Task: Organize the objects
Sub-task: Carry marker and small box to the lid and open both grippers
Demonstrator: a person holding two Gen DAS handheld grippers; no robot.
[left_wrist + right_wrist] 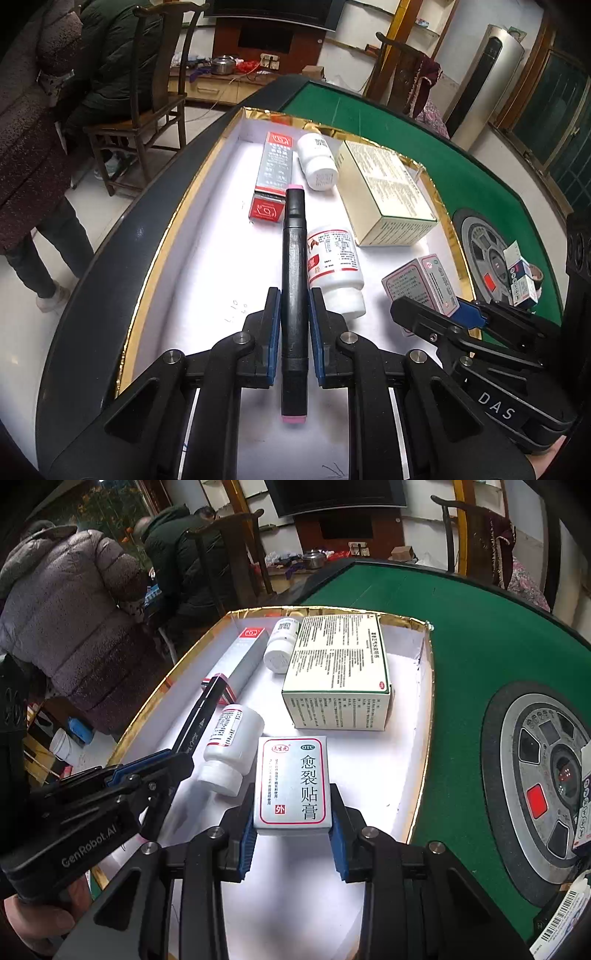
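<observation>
My left gripper [293, 299] is shut on a black marker [294, 280] with pink ends, held lengthwise over the white tray [207, 236]. In the right wrist view the same left gripper [173, 757] comes in from the left with the marker [201, 716] pointing up the tray. My right gripper [293, 812] is shut on a small white plaster box [291, 782] with a red border, held low over the tray's near part. That box [421, 282] and the right gripper [443, 314] also show at the right of the left wrist view.
In the gold-rimmed tray lie a red-and-grey long box [273, 173], a small white bottle [317, 160], a big cream box [388, 192] and a labelled white bottle [336, 266]. The green table [461, 635] has a round centre panel [546, 782]. More small boxes [521, 277] lie at right. People stand by chairs at left.
</observation>
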